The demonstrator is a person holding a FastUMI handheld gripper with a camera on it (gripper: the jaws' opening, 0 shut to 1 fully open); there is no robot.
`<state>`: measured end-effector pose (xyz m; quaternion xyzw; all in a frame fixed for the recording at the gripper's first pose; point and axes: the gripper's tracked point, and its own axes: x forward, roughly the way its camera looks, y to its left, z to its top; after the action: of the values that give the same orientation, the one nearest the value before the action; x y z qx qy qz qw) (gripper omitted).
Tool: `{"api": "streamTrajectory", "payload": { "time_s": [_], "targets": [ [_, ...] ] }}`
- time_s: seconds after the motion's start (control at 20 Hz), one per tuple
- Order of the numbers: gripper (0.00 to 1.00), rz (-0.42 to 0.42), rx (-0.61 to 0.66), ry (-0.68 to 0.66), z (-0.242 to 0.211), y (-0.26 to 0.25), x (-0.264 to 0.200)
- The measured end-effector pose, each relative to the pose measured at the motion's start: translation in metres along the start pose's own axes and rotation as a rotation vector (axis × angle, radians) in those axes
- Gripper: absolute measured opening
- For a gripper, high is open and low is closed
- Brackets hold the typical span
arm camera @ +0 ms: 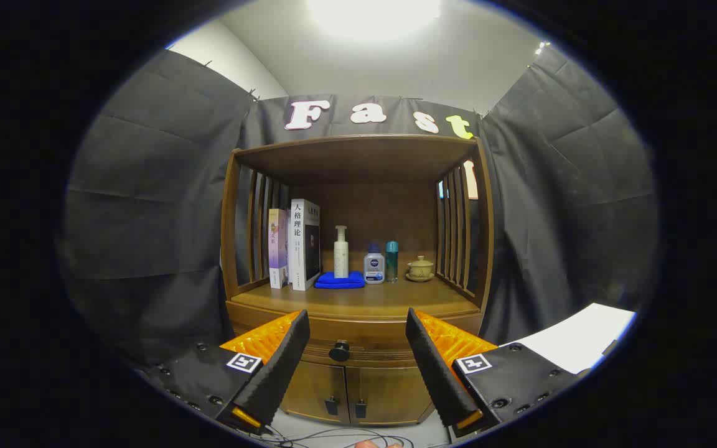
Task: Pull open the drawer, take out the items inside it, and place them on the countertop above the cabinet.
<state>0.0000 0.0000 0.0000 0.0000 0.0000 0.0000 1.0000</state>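
While gripper (355, 367) gapes, drawer knob (339, 351) sits between.

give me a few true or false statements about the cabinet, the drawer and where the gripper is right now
1. The drawer is pulled open. False: it is closed, its front flush with the cabinet.
2. The gripper is open, its fingers spread to either side of the drawer knob. True.
3. The gripper is shut on the knob. False: neither finger touches it.
4. A folded blue cloth lies on the countertop, with a white pump bottle behind it. True.
5. The books lie flat in a stack. False: they stand upright at the shelf's side.
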Motion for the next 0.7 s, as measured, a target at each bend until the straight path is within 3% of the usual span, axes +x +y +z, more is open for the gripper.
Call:
{"api": "streamTrajectory", "payload": {
  "time_s": [0.7],
  "targets": [
    [0.98, -0.014, -0.011, 0.036, -0.025, -0.006, 0.019]
  ]
}}
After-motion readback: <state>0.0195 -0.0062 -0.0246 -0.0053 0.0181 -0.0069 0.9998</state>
